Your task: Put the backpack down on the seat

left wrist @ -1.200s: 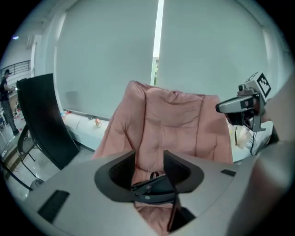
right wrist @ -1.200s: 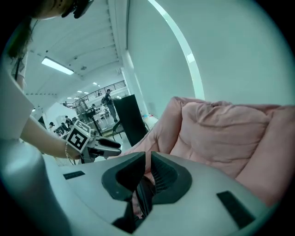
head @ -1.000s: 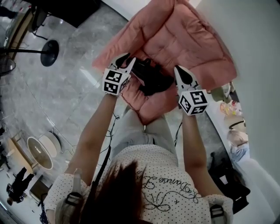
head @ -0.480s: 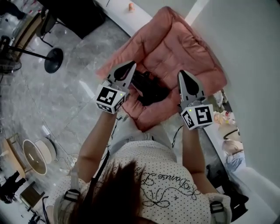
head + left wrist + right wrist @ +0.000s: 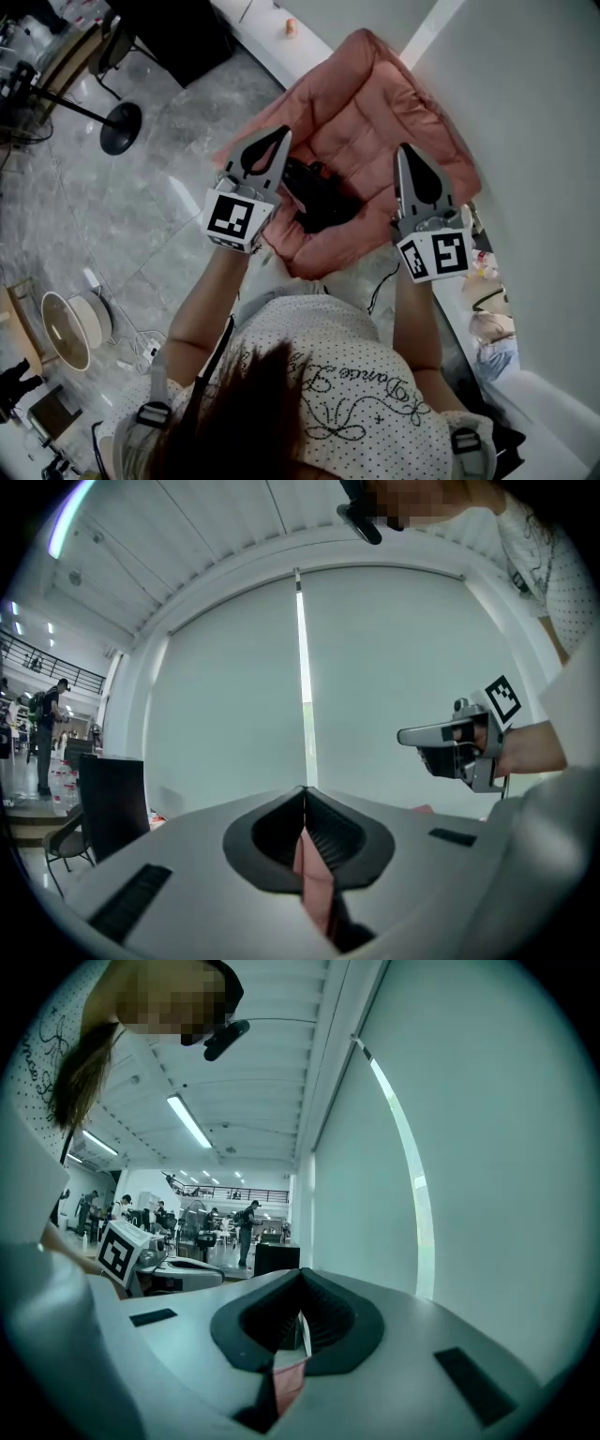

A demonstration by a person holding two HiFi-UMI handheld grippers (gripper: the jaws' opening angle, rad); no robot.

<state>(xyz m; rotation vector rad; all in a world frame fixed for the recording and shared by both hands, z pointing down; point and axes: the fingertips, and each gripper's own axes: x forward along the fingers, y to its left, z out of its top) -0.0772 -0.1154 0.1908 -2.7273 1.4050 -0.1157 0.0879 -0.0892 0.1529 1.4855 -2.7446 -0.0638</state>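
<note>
You held the backpack (image 5: 375,112) slung between left tool (image 5: 280,132) and right tool (image 5: 405,148), each clamped on seemingly its edge, for carrying.

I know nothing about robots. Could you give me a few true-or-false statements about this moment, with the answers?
1. The left gripper and the right gripper each pinch the backpack. True.
2. The backpack is blue. False: it is pink and quilted.
3. The left gripper's jaws stand wide apart. False: they are closed on pink fabric.
4. A black stand with a round foot is on the grey floor. True.
</note>
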